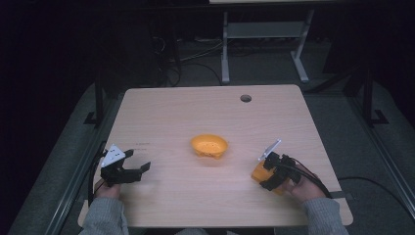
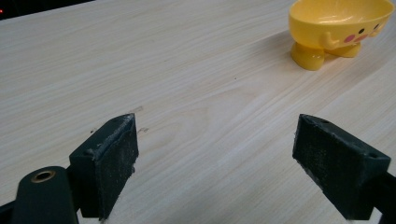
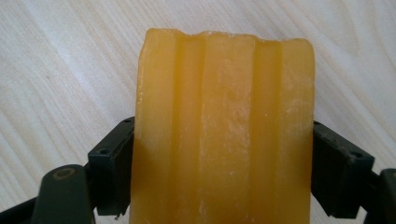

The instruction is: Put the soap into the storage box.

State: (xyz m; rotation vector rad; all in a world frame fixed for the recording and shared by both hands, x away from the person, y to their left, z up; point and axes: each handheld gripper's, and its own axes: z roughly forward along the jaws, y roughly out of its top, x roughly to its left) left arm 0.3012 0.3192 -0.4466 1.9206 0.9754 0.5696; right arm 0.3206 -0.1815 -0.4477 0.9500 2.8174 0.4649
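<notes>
Right tongs (image 3: 219, 163) clamped on ridged waxy orange block (image 3: 219, 116), left tongs (image 2: 215, 158) apart, glossy yellow footed bowl (image 2: 338, 28).

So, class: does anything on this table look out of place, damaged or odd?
Little stands out. The yellow bowl stands upright on its feet, nothing spilled. The orange block between the right claw's jaws has a ragged, uneven far edge. The left claw is open over bare table.

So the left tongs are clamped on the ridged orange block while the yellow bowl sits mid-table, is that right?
Not quite: the right tongs are clamped on the ridged orange block, as the right gripper view shows. The left tongs are open over bare wood. The footed yellow plastic bowl does sit mid-table.
</notes>
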